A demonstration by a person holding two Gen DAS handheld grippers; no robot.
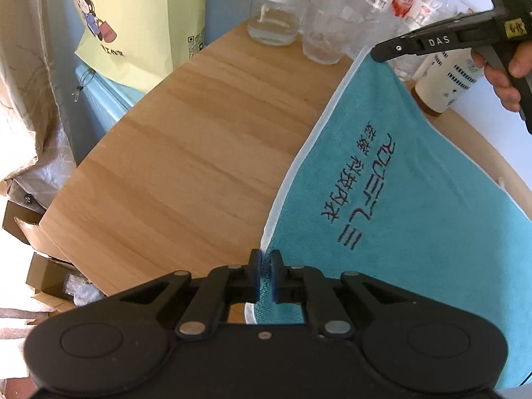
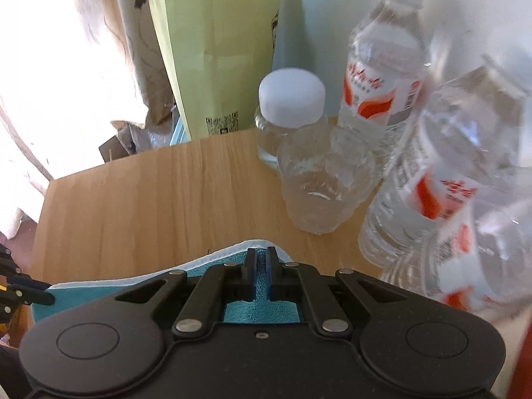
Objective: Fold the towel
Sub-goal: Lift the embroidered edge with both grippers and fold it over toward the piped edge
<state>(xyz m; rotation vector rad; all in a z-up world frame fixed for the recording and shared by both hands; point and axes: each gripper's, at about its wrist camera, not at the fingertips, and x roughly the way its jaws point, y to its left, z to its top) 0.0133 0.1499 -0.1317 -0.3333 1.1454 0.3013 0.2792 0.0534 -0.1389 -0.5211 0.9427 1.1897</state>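
Wood-grain table is stretching bare across the left of the scene, with a yellow paper bag propped behind its far edge and a white-capped jar and several water bottles crowding the back right corner.

You are working over it with the teal towel, which is draping down from two pinched points on its white-trimmed left edge onto the right part of the table. Your left gripper is clamping the near corner of that edge, cloth bunching between the closed pads. Your right gripper is clenching the far corner in the same way.

The towel is looking soft, light and limp, judging by how it is sagging between your two grips. It probably will not slip out of the pads, but the slack middle will be trailing and wrinkling. Corners on the hem are the sensible hold, and you are on them already. Those bottles are standing near your right hand and look easy to topple.
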